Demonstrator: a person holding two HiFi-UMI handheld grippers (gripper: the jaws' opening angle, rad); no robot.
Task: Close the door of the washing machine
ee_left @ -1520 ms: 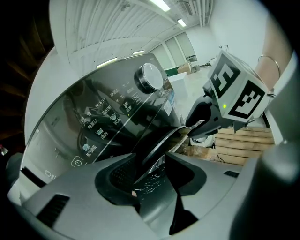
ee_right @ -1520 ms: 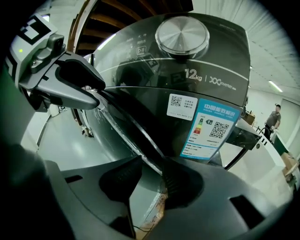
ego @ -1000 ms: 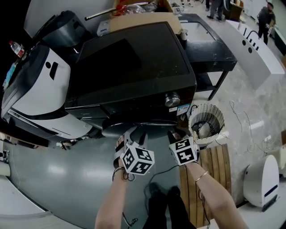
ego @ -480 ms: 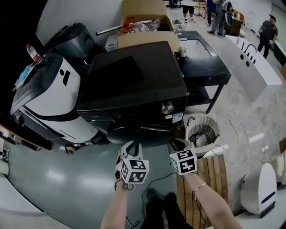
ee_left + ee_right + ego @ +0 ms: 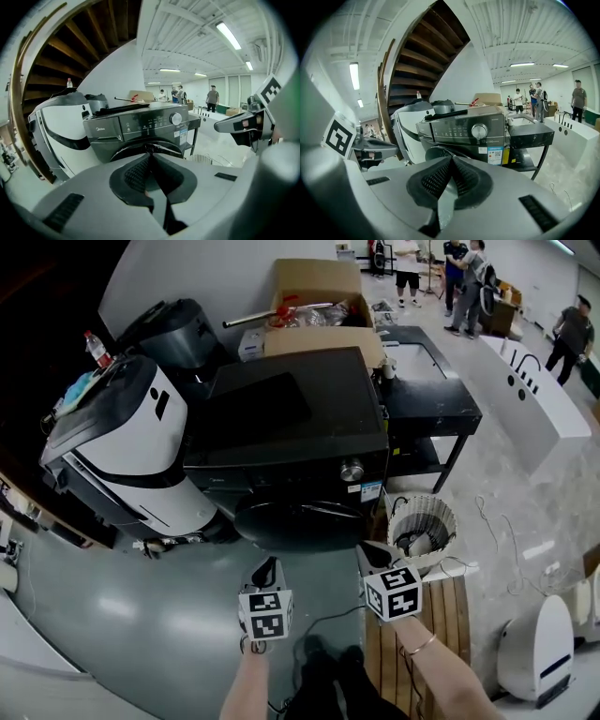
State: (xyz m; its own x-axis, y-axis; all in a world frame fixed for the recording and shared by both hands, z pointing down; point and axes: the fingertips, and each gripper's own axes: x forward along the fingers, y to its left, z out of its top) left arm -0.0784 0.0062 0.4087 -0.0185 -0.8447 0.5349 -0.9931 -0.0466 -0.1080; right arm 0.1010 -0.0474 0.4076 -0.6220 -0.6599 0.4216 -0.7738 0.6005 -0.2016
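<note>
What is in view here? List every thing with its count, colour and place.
washing machine: one, black, centre; its round door looks shut
appliance: one, white and black, left of the machine
cardboard box: one, brown, behind the machine
table: one, black, right of the machine
basket: one, white, on the floor right of the door
people: several, far background
left gripper: one, grey, shut, empty
right gripper: one, grey, shut, empty
</note>
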